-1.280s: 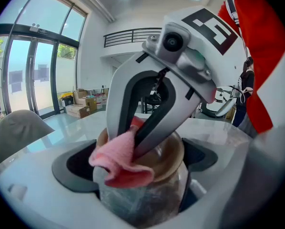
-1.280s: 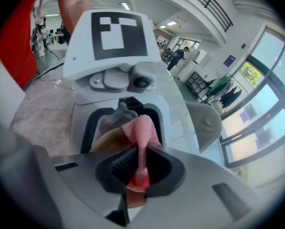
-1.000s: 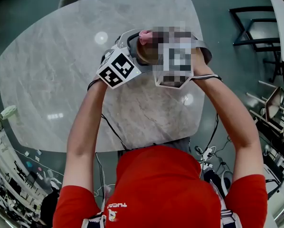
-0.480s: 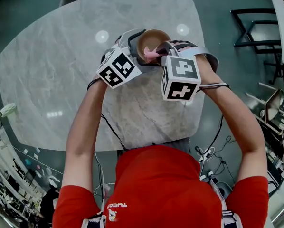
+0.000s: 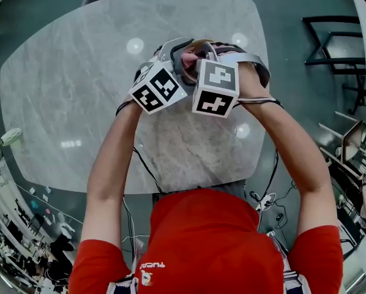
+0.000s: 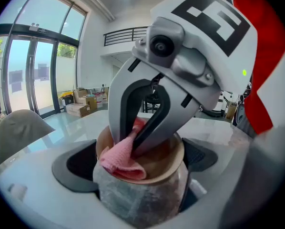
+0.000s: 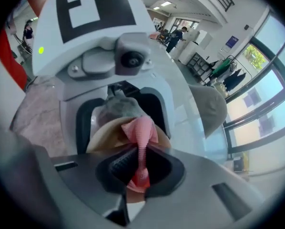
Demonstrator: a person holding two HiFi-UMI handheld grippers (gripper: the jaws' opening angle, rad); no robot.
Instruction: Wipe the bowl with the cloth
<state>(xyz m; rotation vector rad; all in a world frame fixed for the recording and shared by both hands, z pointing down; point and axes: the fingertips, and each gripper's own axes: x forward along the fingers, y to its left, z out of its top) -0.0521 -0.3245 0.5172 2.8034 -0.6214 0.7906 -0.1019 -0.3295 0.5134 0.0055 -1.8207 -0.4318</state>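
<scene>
A tan bowl with a speckled grey outside (image 6: 147, 180) is clamped between the jaws of my left gripper (image 6: 142, 175), held up above the marble table (image 5: 67, 90). My right gripper (image 7: 140, 168) is shut on a pink cloth (image 7: 141, 132) and reaches down into the bowl from above. In the left gripper view the right gripper's fingers (image 6: 121, 113) press the folded pink cloth (image 6: 121, 159) against the bowl's near inner rim. From the head view both grippers meet over the table's far middle, with the bowl (image 5: 198, 45) mostly hidden behind the marker cubes and a bit of cloth (image 5: 188, 57) showing.
The marble table spreads wide around the grippers, its near edge (image 5: 171, 188) close to the person's red shirt. A black chair (image 5: 336, 41) stands on the floor at the right. A grey chair back (image 6: 16, 128) sits beyond the table.
The right gripper has swung back left over the bowl, covering it again. The cloth moved with it inside the bowl. The left gripper barely shifted.
</scene>
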